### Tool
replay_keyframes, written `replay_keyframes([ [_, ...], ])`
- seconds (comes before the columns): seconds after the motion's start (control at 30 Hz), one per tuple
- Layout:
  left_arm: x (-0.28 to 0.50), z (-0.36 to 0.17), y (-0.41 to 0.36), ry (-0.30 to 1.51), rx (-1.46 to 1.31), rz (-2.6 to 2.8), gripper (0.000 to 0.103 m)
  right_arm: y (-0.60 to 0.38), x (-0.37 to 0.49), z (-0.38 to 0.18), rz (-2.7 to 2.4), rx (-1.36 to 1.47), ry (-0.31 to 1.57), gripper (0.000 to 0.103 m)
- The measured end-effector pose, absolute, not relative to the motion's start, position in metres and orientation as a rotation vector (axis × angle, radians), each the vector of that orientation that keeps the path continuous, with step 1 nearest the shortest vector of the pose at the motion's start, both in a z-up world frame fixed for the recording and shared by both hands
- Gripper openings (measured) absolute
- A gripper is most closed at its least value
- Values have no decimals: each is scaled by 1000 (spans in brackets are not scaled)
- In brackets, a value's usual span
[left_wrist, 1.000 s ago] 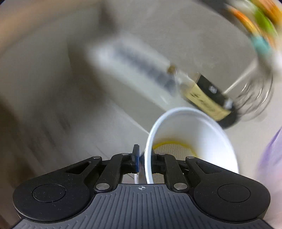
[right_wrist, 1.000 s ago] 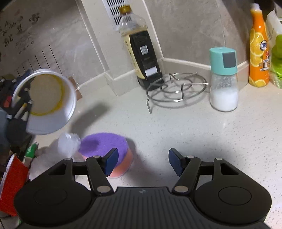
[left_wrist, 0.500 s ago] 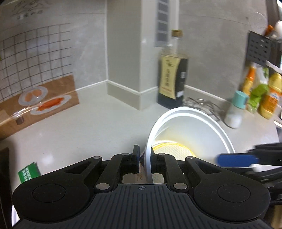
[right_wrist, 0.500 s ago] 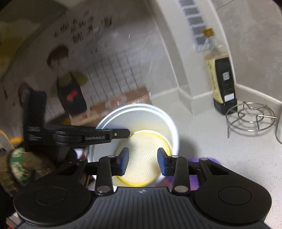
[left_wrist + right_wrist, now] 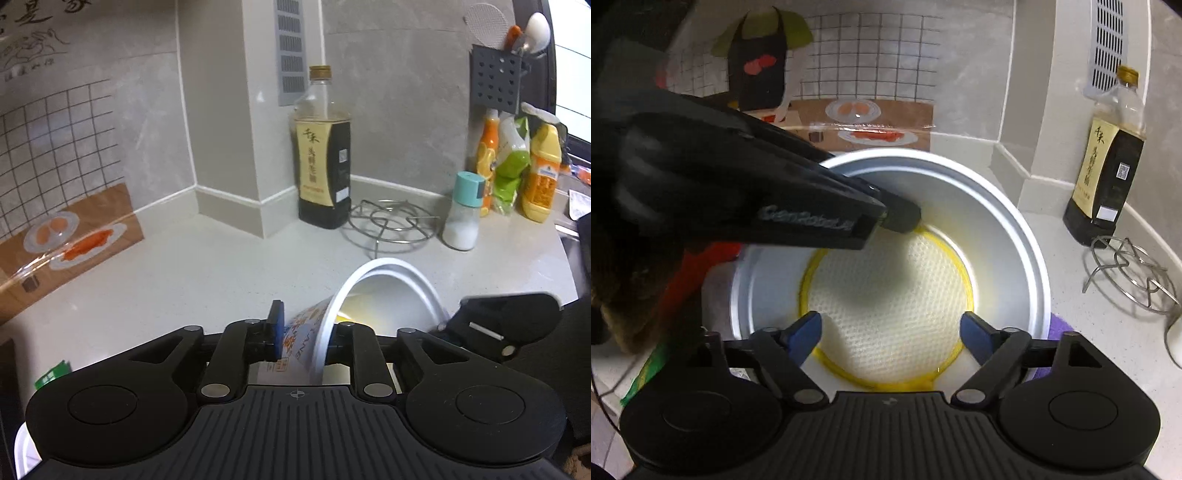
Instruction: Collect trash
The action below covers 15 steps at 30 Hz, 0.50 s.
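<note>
My left gripper (image 5: 304, 330) is shut on the rim and wall of a white instant-noodle cup (image 5: 391, 291), held tilted above the counter. In the right wrist view the cup (image 5: 960, 206) faces me, showing its white inside and yellow-ringed bottom. My right gripper (image 5: 890, 330) is open, its blue fingertips (image 5: 805, 334) inside the cup's mouth and empty. The left gripper's black body (image 5: 746, 192) reaches in from the left onto the cup's rim.
On the pale counter (image 5: 184, 280) stand a dark sauce bottle (image 5: 323, 162), a wire trivet (image 5: 391, 225), a teal-capped shaker (image 5: 463, 212) and bottles (image 5: 539, 173) at the right. A purple sponge (image 5: 1060, 325) peeks from under the cup. A green packet (image 5: 51, 376) lies left.
The cup has tilted and dropped in the left view. My right gripper has opened wider and moved closer, its fingertips now inside the cup's mouth.
</note>
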<state>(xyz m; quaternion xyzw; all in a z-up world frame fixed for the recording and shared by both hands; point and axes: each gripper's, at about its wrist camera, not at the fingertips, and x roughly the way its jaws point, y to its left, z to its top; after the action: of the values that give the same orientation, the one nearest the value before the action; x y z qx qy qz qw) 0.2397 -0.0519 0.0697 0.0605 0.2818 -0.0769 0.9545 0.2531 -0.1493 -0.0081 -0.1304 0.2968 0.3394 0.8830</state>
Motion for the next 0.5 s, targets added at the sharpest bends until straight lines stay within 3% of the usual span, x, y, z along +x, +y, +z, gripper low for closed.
replay_keyframes([
  [0.2,242,73,-47,576,143,-140,26,-148,274,-11,766,-138,727,87],
  [0.27,245,72,-41,582,130,-144,26,-147,276,-12,772,-101,717,80],
  [0.33,246,71,-33,590,105,-151,28,-153,284,-15,801,0,741,60],
  [0.43,248,71,-25,598,56,-180,31,-165,297,-20,812,158,766,59],
  [0.5,248,71,-24,600,44,-183,31,-158,298,-21,774,110,741,59],
])
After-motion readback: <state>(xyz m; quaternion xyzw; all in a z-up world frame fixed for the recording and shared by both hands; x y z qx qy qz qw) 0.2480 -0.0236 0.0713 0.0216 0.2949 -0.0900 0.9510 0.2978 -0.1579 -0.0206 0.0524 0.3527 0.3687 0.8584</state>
